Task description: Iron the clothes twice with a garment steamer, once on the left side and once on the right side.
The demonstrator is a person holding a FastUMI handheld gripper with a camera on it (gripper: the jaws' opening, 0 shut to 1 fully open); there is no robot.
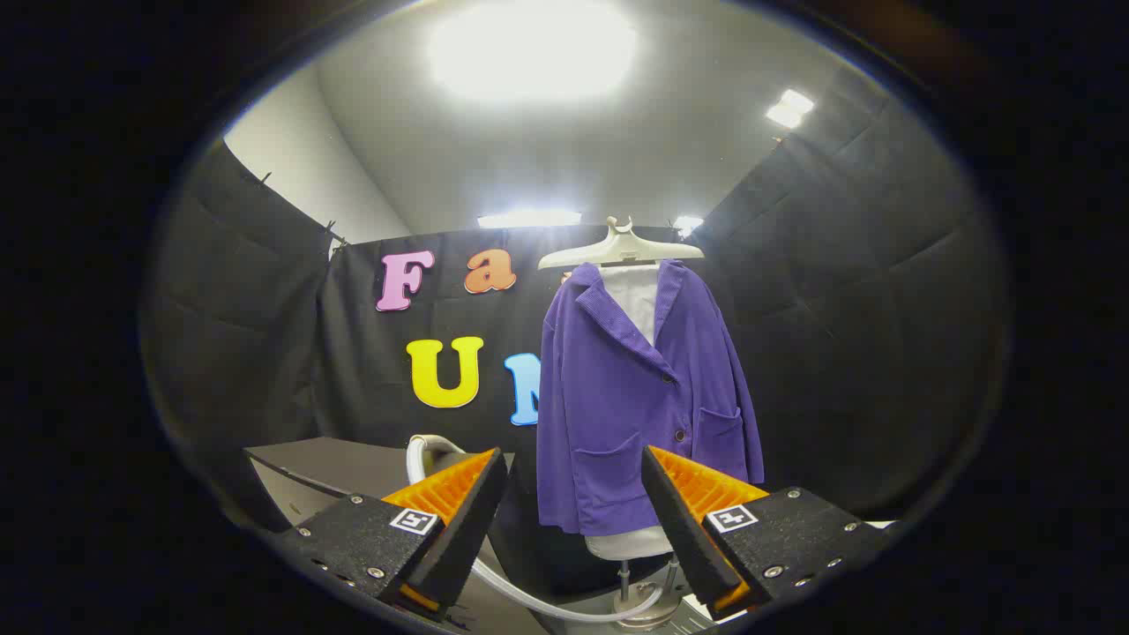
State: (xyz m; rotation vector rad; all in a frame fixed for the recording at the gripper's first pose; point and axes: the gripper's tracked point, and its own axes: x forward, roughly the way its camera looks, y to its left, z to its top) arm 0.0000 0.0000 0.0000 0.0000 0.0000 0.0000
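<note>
A purple corduroy jacket hangs on a pale hanger over a white mannequin torso on a metal stand, beyond my fingers. My gripper is open, with nothing between its fingers; the jacket's lower hem shows in the gap. A white hose loops from behind the left finger across to the base of the stand. Its curved upper end rises just behind that finger. The steamer head itself is hidden.
A dark tabletop lies to the left, behind the left finger. Black cloth walls close the booth behind and on both sides. Bright ceiling lights shine overhead.
</note>
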